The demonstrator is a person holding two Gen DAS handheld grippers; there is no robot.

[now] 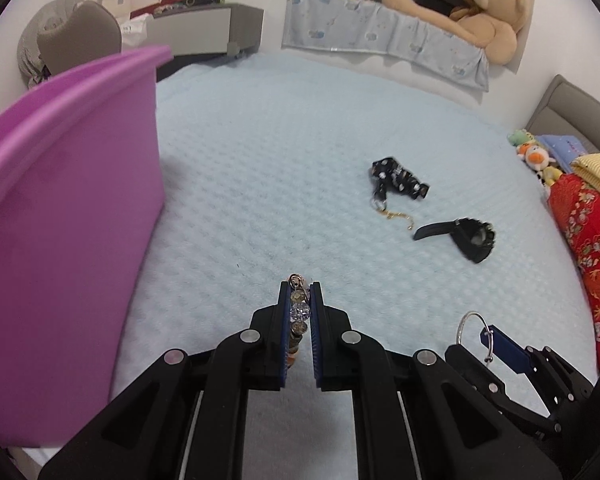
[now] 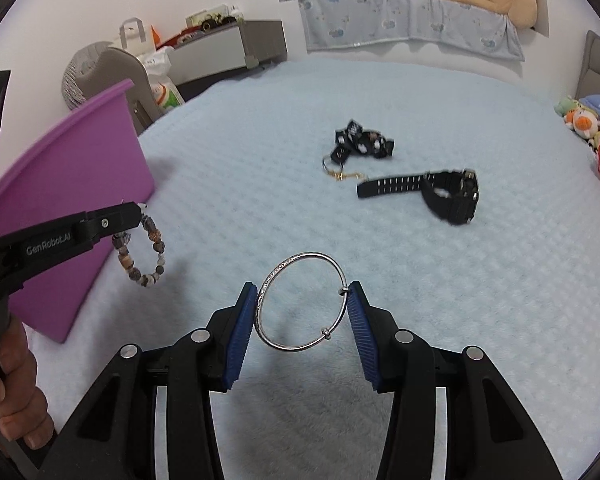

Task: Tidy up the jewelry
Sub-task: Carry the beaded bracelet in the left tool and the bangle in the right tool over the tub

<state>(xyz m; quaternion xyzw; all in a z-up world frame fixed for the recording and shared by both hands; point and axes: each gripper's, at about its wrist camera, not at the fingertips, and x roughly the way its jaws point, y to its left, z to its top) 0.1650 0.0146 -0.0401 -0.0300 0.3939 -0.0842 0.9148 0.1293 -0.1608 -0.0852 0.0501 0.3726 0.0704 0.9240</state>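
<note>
Between the blue pads of my left tool [image 1: 300,300] I have the beaded bracelet [image 1: 299,316] pinched, jaws nearly together; from the right wrist view the same bracelet [image 2: 142,250] hangs as a loop below that tool's [image 2: 134,210] tip, clear of the bed. Just to the left of it stands the purple bin [image 1: 60,208], its wall close beside the tool and its rim rising above the tip. My right tool [image 2: 302,304] is set at a middling width, holding the silver bangle [image 2: 300,302] across its span: the left pad touches one side of the ring and the right pad's tip meets the other side, by a small bead on the wire. The bangle sits tilted, lifted above the light blue bedspread [image 2: 440,300]. From the left wrist view the right tool [image 1: 488,340] shows low on the right with the bangle [image 1: 474,330] upright at its tip. Ahead of both tools and somewhat to the right, a black watch [image 2: 450,196] lies on the bedspread with its strap stretched left, and just beyond it a black patterned strap [image 2: 362,144] with a ring and a short gold chain [image 2: 346,176]. Far ahead, a teddy bear [image 1: 480,12] rests on the ledge.
</note>
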